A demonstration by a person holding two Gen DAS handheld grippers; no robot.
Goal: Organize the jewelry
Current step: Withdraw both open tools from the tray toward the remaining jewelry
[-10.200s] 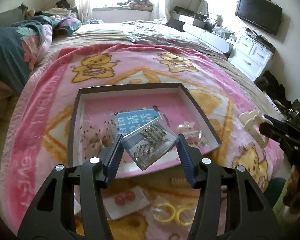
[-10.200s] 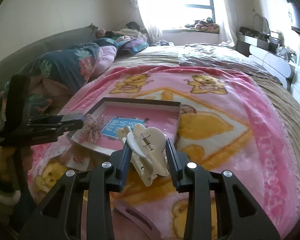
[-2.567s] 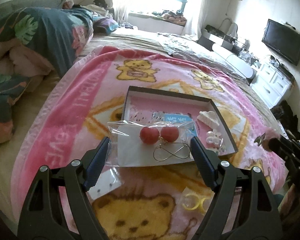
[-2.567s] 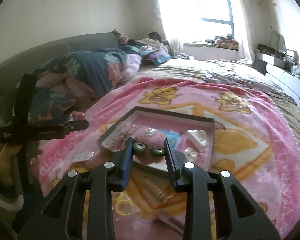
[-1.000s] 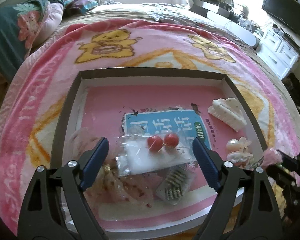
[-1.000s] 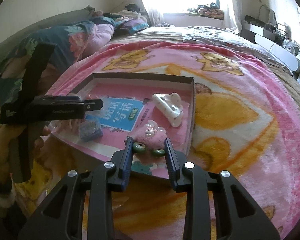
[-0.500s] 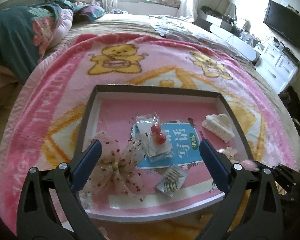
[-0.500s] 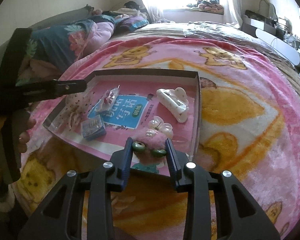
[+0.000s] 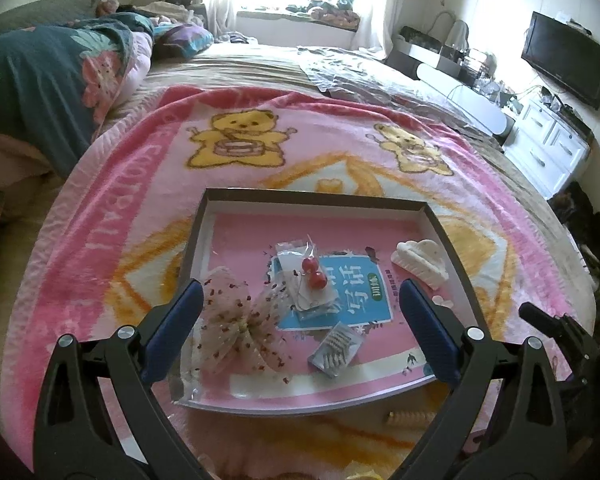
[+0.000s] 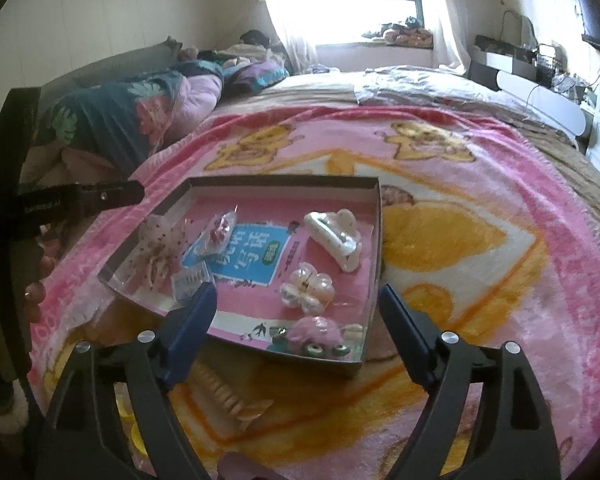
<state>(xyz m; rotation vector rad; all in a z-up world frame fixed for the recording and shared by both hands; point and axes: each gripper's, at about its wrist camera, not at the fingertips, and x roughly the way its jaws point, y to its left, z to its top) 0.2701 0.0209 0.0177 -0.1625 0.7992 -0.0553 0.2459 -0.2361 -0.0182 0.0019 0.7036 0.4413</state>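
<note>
A shallow grey-walled cardboard tray with a pink printed floor point(image 9: 436, 224) lies on a pink fleece blanket with yellow bears point(image 9: 112, 216) spread over the bed.

The left claw point(image 9: 298, 322) hangs spread wide and empty above the tray's near edge. Between its blue fingers lie a sheer dotted fabric bow point(image 9: 236, 328) at 9 o'clock of the tray floor, a clear packet of red ball earrings point(image 9: 310, 276) at centre, and a small clear box of hairpins point(image 9: 336, 350) toward 6 o'clock. A white claw hair clip point(image 9: 420, 258) sits at 2 o'clock, close to the right wall.

The right claw point(image 10: 298, 320) is likewise wide apart, holding nothing, over the tray's near right corner. There a pink fuzzy clip with green beads point(image 10: 320, 334) rests against the near wall, a pearly flower clip point(image 10: 306, 292) just behind it.

On the blanket outside the near wall lie a beige spiral clip point(image 10: 224, 394) and yellow rings point(image 10: 126, 408). Bare blanket stretches right of the tray.
</note>
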